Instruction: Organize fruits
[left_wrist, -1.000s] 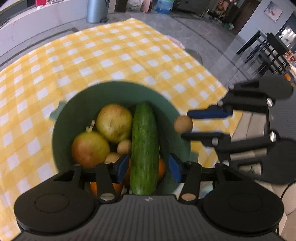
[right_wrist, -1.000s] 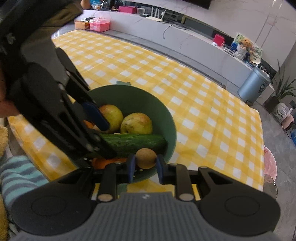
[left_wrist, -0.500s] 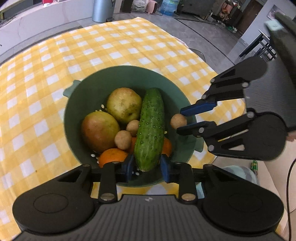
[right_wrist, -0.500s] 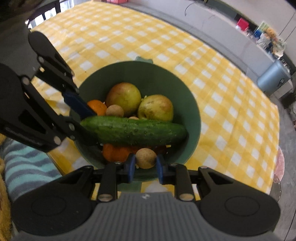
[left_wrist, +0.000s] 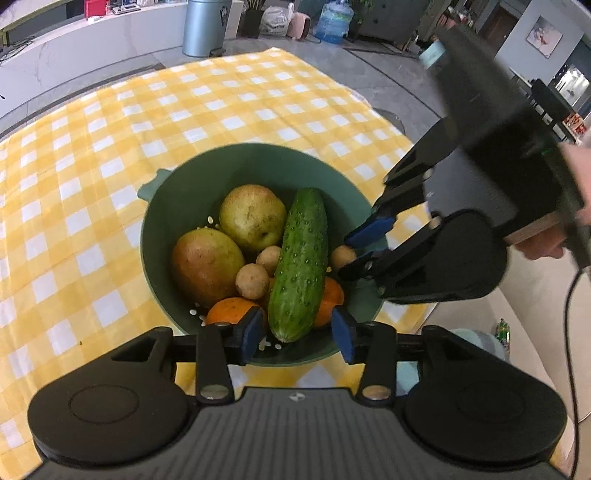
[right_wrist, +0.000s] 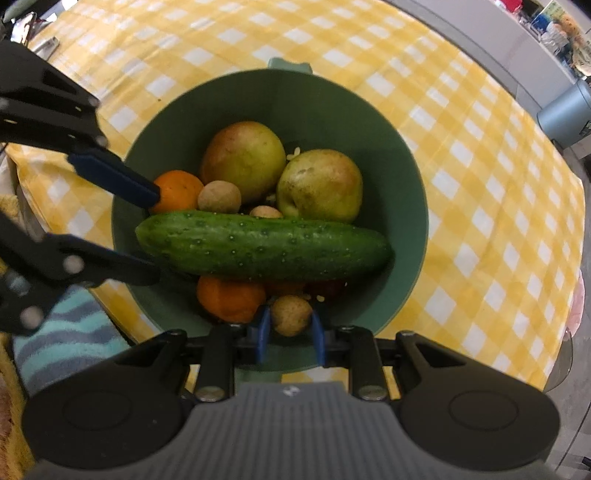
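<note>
A green colander bowl (left_wrist: 177, 206) (right_wrist: 332, 96) on the yellow checked cloth holds two pears (left_wrist: 253, 216) (left_wrist: 207, 260), oranges (left_wrist: 229, 310), small brown round fruits (left_wrist: 252, 281) and a cucumber (left_wrist: 301, 264) (right_wrist: 262, 245) lying on top. My left gripper (left_wrist: 297, 330) is open, its pads on either side of the cucumber's near end without gripping it. My right gripper (right_wrist: 290, 325) is shut on a small brown fruit (right_wrist: 291, 314) (left_wrist: 342, 256) just inside the bowl's near rim.
The cloth-covered table (left_wrist: 110, 122) ends close behind the bowl, with a striped teal towel (right_wrist: 70, 332) below its edge. A grey bin (left_wrist: 203, 27) and a white counter stand beyond the table's far side.
The left gripper opened, let go of the cucumber onto the fruit and drew back. The right gripper stayed shut on the small brown fruit and lowered it toward the bowl.
</note>
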